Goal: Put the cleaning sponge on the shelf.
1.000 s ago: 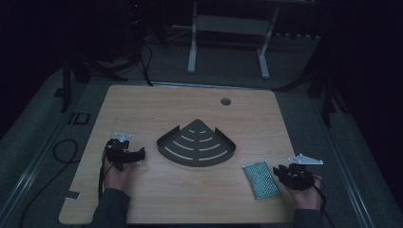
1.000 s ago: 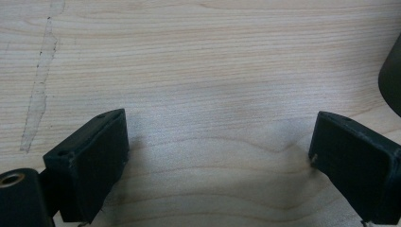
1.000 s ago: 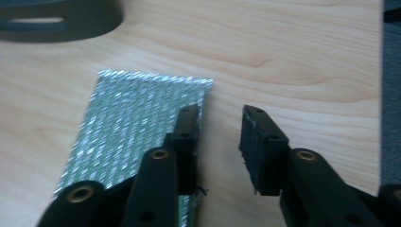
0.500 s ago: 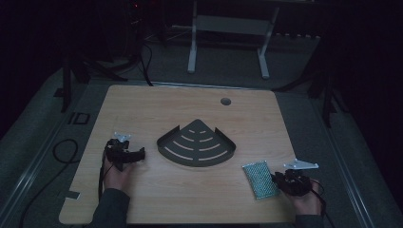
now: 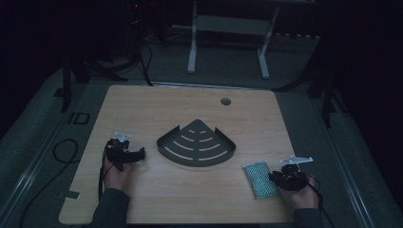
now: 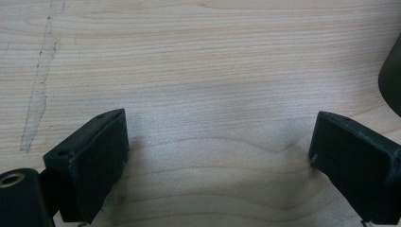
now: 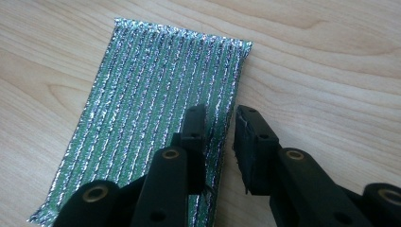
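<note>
A green scouring pad [image 5: 259, 179] with silvery ribs lies flat near the table's front right corner. My right gripper [image 5: 273, 177] sits at its right edge. In the right gripper view the pad [image 7: 151, 104] has its long edge caught between the jaws of that gripper [image 7: 221, 117], one pressing on top, the other against the rim; they have just been closing and stand narrow. My left gripper [image 5: 137, 155] rests at the front left, open wide over bare wood [image 6: 220, 156].
A dark fan-shaped slotted tray [image 5: 197, 145] lies at the middle of the wooden table [image 5: 142, 109]; its corner [image 6: 392, 80] shows in the left gripper view. A round cable hole [image 5: 225, 101] is at the back. Stand legs [image 5: 192, 42] rise behind the table.
The right gripper has shifted slightly left onto the pad's right edge. The left hand and the tray have stayed put.
</note>
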`<state>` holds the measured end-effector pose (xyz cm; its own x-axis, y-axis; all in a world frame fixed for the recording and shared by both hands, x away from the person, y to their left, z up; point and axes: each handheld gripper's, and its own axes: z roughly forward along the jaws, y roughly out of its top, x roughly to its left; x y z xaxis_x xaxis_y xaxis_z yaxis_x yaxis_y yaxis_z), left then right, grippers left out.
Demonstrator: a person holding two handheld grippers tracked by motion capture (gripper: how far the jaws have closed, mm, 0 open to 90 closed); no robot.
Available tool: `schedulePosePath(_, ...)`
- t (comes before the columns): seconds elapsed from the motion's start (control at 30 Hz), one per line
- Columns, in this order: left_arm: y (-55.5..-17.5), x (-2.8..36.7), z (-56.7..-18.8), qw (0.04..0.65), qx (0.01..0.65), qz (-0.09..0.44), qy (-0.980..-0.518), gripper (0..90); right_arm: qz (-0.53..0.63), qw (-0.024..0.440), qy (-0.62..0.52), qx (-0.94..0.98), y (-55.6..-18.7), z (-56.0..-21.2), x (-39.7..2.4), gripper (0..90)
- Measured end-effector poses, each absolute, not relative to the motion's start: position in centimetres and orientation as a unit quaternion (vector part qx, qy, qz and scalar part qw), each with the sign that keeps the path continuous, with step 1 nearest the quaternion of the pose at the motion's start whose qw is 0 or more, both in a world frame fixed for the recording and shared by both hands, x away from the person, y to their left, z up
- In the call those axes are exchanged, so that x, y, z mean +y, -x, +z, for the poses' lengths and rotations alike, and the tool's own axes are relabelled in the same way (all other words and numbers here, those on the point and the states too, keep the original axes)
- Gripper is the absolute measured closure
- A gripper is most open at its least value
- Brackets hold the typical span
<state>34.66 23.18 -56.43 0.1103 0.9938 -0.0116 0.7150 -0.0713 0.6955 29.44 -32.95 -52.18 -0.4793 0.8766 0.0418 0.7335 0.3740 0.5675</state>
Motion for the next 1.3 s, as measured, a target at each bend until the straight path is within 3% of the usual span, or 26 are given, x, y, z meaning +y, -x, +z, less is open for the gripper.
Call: schedulePosePath(1.3,-34.7,23.2,-56.4,0.283,0.620,0.246,-0.689,6.0,0.188,-0.021,-0.511,0.839,-34.2,-51.4,-33.4,74.4)
